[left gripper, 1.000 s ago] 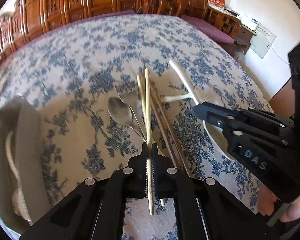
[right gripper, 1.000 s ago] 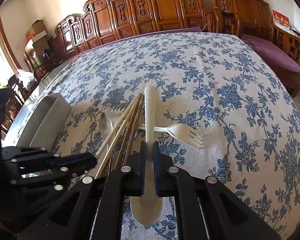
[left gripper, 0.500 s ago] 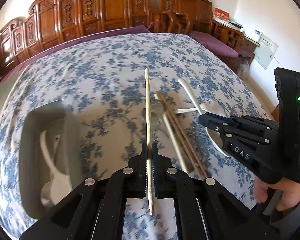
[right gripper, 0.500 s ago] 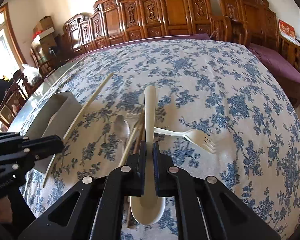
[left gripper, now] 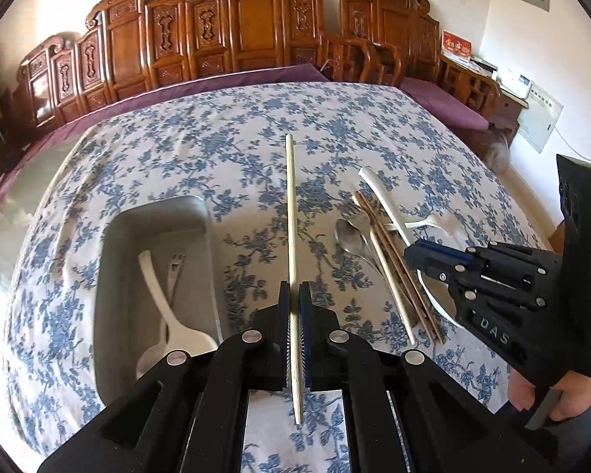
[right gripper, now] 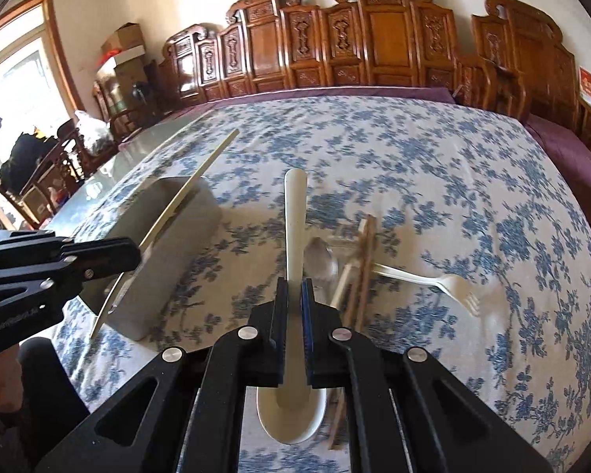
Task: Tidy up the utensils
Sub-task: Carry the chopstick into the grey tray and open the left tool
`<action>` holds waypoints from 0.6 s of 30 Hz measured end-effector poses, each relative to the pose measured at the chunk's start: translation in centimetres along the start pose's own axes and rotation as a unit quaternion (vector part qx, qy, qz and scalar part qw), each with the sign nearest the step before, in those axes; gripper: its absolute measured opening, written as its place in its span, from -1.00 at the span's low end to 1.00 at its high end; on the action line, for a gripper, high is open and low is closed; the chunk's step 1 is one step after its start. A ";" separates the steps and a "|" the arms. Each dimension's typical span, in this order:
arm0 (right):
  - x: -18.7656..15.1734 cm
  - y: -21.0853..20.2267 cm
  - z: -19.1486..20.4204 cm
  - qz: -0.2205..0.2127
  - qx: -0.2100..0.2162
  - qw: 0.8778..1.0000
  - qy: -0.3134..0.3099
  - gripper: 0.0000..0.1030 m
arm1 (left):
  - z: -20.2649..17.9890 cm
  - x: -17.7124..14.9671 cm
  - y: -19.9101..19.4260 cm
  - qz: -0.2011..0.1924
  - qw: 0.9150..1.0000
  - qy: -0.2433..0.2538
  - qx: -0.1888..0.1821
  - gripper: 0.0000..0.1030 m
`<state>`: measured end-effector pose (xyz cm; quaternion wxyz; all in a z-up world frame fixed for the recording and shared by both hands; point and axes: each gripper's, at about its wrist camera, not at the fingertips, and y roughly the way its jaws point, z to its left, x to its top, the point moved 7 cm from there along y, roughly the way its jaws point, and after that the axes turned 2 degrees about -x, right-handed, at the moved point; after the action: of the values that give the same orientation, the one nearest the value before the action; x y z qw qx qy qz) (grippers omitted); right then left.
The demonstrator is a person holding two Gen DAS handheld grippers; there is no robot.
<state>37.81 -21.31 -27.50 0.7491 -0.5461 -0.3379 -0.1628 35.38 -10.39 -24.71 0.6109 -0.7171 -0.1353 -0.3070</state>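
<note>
1. left tongs (left gripper: 294,295) clenched on a pale chopstick (left gripper: 291,213), held above the tabletop (left gripper: 224,149) beside the grey tray (left gripper: 153,213).
2. right tongs (right gripper: 294,295) clenched on a white spoon (right gripper: 294,213), above the pile (right gripper: 358,260).

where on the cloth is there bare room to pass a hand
Free: the cloth strip between the grey tray and the utensil pile, and beyond both toward the wooden chairs. Crowded: the pile itself and the tray's inside.
</note>
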 end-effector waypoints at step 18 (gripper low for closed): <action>0.4 -1.9 6.5 -0.013 0.045 0.998 -0.030 -0.84 | 9.1 -2.1 -0.4 0.013 0.999 -0.044 0.027 -0.93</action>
<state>34.82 -15.93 -24.79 0.7605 -0.5117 -0.3743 -0.1407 36.04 -1.18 -26.24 0.6277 -0.7147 -0.1611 -0.2631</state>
